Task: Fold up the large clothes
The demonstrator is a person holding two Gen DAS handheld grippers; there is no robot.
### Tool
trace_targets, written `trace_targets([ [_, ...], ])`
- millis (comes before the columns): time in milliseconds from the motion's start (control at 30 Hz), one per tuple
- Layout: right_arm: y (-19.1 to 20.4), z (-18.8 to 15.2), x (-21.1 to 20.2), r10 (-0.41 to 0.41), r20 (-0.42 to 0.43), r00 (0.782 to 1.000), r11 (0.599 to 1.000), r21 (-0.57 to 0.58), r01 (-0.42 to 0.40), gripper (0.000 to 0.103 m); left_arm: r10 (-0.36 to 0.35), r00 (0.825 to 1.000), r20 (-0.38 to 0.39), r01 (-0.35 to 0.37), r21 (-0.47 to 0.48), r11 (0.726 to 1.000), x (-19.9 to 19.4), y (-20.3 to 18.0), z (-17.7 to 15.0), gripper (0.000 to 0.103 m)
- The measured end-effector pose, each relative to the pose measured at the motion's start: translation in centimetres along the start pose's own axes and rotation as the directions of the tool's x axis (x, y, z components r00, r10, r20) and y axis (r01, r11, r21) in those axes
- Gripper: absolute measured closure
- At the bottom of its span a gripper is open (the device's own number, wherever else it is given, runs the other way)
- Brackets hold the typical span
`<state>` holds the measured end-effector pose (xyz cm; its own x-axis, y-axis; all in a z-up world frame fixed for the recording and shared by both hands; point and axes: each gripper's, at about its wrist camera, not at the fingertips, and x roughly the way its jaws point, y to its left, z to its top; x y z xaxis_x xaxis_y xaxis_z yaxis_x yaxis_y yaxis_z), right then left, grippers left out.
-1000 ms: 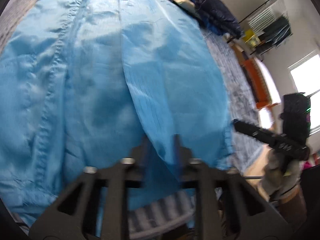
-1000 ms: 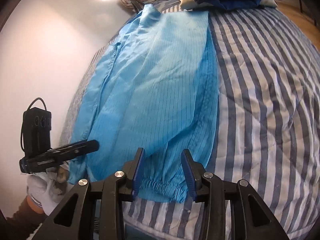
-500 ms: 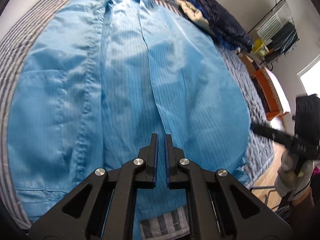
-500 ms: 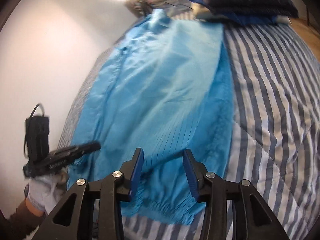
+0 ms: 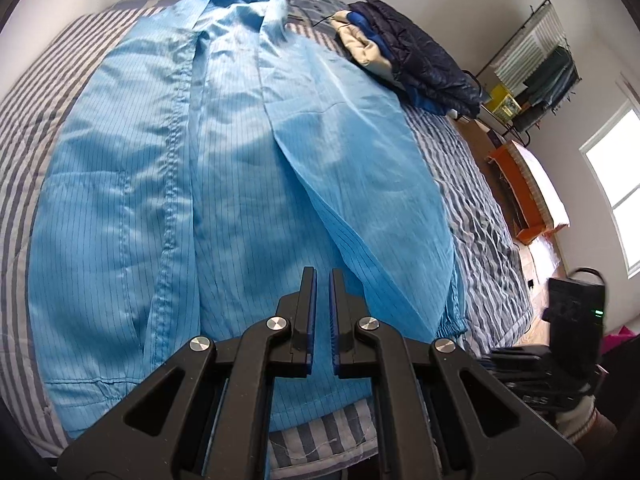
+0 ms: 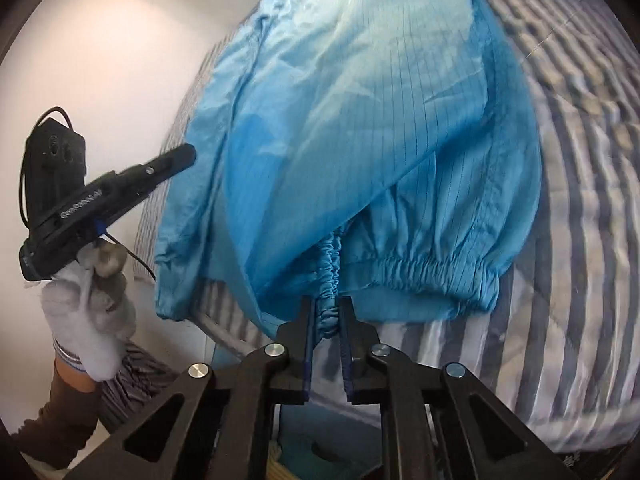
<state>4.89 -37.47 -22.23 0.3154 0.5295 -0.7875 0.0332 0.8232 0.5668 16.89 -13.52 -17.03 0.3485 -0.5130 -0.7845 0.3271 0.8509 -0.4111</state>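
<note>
A thin, faintly glossy cloth with fine dark pinstripes is seen in the blue coat (image 5: 240, 184), gathered at its elastic cuff (image 6: 329, 280). Matt black plastic with bright metal rivets forms the right gripper (image 6: 324, 320). The striped quilt (image 6: 580, 240) looks soft and stitched.

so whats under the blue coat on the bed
The blue coat lies spread on a grey-and-white striped quilt, which shows past its edges on both sides and below the hem. Whatever sits beneath the coat's middle is covered, so only the quilt can be confirmed.
</note>
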Motion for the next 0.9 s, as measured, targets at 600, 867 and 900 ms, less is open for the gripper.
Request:
trace_targets([
  [600, 11.0, -5.8, -2.9, -0.098, 0.313, 0.945, 0.978, -0.148, 0.15, 0.08, -0.101, 0.995, 0.025, 0.103, -0.089, 0.991, -1.3, 1.6, 0.3, 0.057],
  [867, 3.1, -2.2, -3.9, -0.089, 0.216, 0.972, 0.996, 0.002, 0.091, 0.07, -0.091, 0.995, -0.046, 0.089, -0.044, 0.995, 0.3, 0.5, -0.9, 0.057],
  [900, 1.8, -1.3, -3.6, -0.083, 0.202, 0.976, 0.996, 0.046, 0.075, 0.07, -0.084, 0.995, -0.059, 0.083, -0.032, 0.996, 0.7, 0.3, -1.1, 0.057],
])
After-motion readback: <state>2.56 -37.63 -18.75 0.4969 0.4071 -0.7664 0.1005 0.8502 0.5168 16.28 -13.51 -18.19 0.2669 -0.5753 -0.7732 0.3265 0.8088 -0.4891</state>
